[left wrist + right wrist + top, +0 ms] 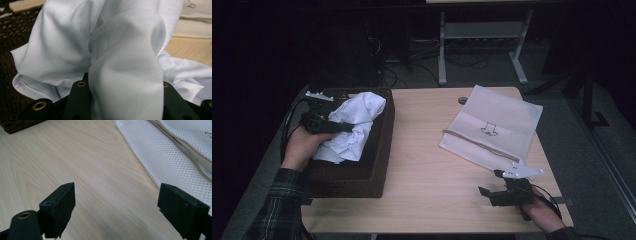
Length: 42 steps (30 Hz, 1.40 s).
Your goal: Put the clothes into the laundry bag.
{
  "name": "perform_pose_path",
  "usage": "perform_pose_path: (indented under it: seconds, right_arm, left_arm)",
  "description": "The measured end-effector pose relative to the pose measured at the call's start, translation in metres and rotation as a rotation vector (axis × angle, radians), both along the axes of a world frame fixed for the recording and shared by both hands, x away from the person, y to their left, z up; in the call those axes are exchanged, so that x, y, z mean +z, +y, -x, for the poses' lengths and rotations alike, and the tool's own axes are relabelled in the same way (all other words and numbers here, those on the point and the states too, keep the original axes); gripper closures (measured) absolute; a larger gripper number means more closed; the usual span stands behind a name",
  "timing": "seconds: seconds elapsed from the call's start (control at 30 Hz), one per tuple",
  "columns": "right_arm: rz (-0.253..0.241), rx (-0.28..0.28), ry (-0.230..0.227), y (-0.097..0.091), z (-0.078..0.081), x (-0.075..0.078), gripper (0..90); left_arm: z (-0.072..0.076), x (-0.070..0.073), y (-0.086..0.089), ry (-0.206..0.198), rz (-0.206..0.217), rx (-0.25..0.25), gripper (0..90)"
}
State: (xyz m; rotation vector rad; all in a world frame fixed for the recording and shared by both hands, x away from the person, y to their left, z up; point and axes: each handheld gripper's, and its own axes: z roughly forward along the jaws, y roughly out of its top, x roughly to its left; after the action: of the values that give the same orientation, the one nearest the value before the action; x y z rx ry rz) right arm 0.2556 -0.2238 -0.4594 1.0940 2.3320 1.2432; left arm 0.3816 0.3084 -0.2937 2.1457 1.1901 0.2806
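A crumpled white cloth [354, 125] hangs bunched over the dark woven basket [377, 165] at the table's left. My left gripper [349, 127] comes in from the left and is shut on it. In the left gripper view the white cloth [125, 57] bulges up between the black jaws of the left gripper [122, 87] and hides their tips. A white mesh bag [494, 127] with a small dark print lies flat at the right. My right gripper [490, 182] rests low near the front right edge, just below the bag's corner. In the right gripper view the right gripper [116, 205] stands open over bare wood.
The light wooden table [427, 165] lies bare between basket and bag. The mesh bag [175, 152] lies just right of the right jaws, and the basket's corner [20, 125] shows far off. A cable hole [462, 100] sits at the table's back edge. Behind stand desk legs and cables.
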Motion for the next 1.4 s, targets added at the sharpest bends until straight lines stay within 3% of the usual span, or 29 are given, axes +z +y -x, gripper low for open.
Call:
perform_pose_path:
  seconds: [0.4,0.83,1.1,1.13,1.4]
  right_arm:
    - [-0.001,-0.004,-0.009,-0.001,0.000,0.001,13.7]
    - [-0.007,-0.001,-0.017,-0.002,0.001,0.003,13.7]
    - [-0.006,0.006,-0.020,-0.001,0.002,0.003,13.7]
    - [-0.006,0.006,-0.021,-0.001,0.001,0.003,13.7]
    - [-0.015,0.020,-0.034,0.000,-0.001,0.006,13.7]
  left_arm:
    - [0.007,0.016,-0.039,-0.039,0.041,-0.090,64.4]
    - [0.018,0.023,-0.099,-0.064,0.078,-0.208,64.4]
    - [0.027,0.011,-0.132,-0.052,0.084,-0.263,64.4]
    - [0.031,0.005,-0.142,-0.045,0.080,-0.279,64.4]
    - [0.047,-0.022,-0.163,-0.021,0.069,-0.313,64.3]
